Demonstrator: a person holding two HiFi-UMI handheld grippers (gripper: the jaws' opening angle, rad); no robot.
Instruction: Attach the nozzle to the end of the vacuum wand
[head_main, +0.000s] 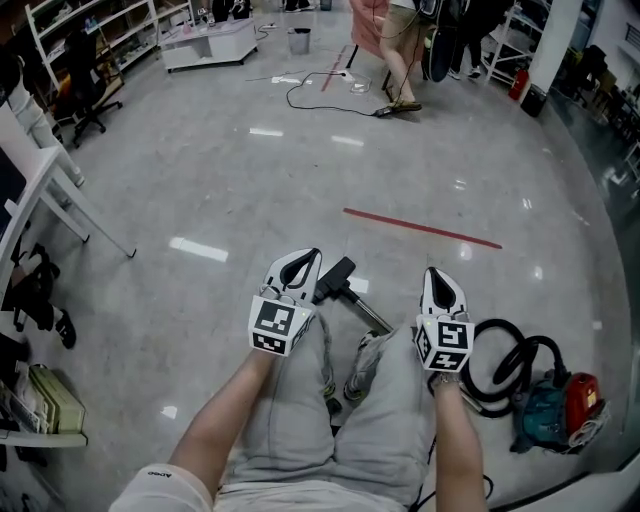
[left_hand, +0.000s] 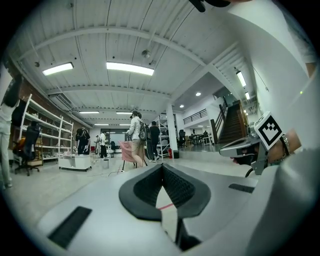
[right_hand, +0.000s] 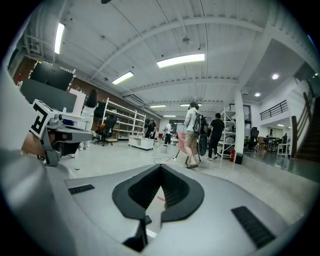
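**A:** What fills the foreground?

**B:** A seated person's knees (head_main: 300, 400). The left gripper (head_main: 312, 257) and right gripper (head_main: 432, 271) are held over them, each with jaws together and nothing between.

**A:** And between the grippers?

**B:** The wand (head_main: 370, 314) runs along the floor to the black nozzle (head_main: 337, 276), just beside the left gripper. Whether the two are joined cannot be told.

**A:** At the right?

**B:** The vacuum (head_main: 555, 410), with its hose (head_main: 497, 352) looped near the right gripper. Red tape (head_main: 420, 228) lies on the floor beyond.
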